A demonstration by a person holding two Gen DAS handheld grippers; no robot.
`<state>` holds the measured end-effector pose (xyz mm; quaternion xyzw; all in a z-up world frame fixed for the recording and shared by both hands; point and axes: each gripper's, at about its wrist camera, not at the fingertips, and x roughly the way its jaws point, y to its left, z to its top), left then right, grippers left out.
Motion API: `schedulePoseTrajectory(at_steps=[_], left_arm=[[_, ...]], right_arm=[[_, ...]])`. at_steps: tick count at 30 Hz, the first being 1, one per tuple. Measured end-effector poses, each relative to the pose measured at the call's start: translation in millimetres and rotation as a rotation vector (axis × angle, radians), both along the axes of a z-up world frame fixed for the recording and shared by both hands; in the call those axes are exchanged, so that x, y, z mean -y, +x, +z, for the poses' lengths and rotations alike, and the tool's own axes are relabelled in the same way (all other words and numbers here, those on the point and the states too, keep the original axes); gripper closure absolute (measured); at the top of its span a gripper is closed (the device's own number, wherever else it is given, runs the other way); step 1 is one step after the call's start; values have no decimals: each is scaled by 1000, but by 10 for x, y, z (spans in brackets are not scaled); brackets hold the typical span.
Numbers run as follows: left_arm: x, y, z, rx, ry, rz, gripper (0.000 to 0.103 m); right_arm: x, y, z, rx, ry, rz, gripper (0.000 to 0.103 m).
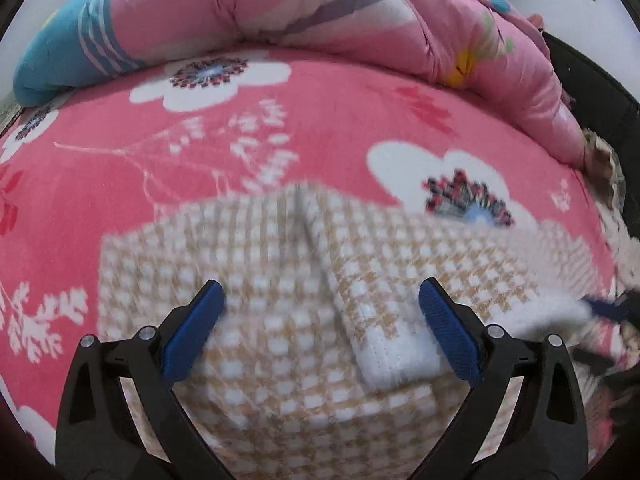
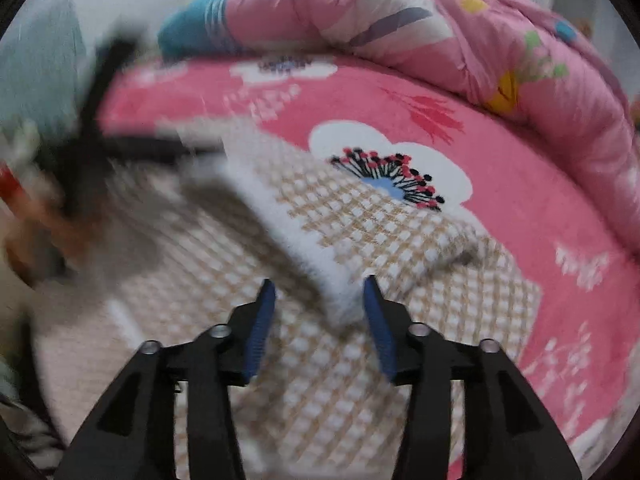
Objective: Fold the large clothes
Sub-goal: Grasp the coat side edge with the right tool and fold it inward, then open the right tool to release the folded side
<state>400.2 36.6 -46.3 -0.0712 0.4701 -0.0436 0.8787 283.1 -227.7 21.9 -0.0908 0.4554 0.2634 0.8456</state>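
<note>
Now the big pink blanket (image 1: 320, 120) with white flowers covers the bed. At its far side lies a puffy pink quilt (image 1: 280, 4), next to a blue pillow (image 1: 60, 60). On the blanket lies the checked sweater (image 1: 260, 320), tan and white, folded over, with a white cuff (image 1: 396, 356) on top. The left gripper (image 1: 322, 304) is wide open above the sweater, with the cuff between its blue fingers (image 1: 196, 328). The right gripper (image 2: 320, 308) is open too, and the white band (image 2: 304, 248) reaches between its fingers. Much is blurry.
</note>
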Motion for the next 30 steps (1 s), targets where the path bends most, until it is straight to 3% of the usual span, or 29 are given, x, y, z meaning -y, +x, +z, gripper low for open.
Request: schedulePoseTrajectory(at_steps=[3, 6, 7, 9, 10, 11, 12, 14, 17, 20, 22, 23, 26, 28, 30], left_arm=[[53, -28, 12, 20, 29, -18, 8], [76, 41, 5, 17, 36, -22, 8], [85, 71, -4, 18, 37, -21, 8], [68, 26, -14, 26, 46, -26, 8], [76, 35, -23, 30, 50, -30, 8], [67, -24, -28, 35, 54, -34, 8], [67, -71, -35, 39, 58, -39, 8], [83, -71, -69, 46, 72, -51, 8], [52, -308, -60, 56, 85, -72, 8], [94, -306, -84, 54, 94, -90, 8], [125, -364, -85, 56, 96, -97, 7], [162, -322, -79, 58, 94, -100, 7], [142, -312, -94, 64, 80, -103, 7], [89, -329, -96, 68, 75, -103, 7], [98, -303, -90, 72, 70, -103, 7]], right_arm=[[496, 112, 167, -85, 296, -142, 39], [836, 399, -13, -227, 422, -329, 39], [879, 478, -95, -263, 432, -363, 41], [861, 616, -247, -324, 454, -371, 57], [830, 677, -309, -349, 448, -375, 64], [786, 738, -359, -367, 428, -378, 81], [717, 820, -389, -369, 389, -376, 90], [659, 936, -355, -343, 357, -381, 92], [600, 1102, -223, -241, 287, -357, 92], [576, 1165, -454, -274, 187, -353, 91], [558, 1121, -550, -282, 127, -345, 76], [581, 1063, -459, -257, 92, -386, 68], [588, 903, -118, -195, 98, -421, 66], [465, 784, 160, -101, 111, -375, 66], [236, 726, 268, -63, 143, -296, 66]])
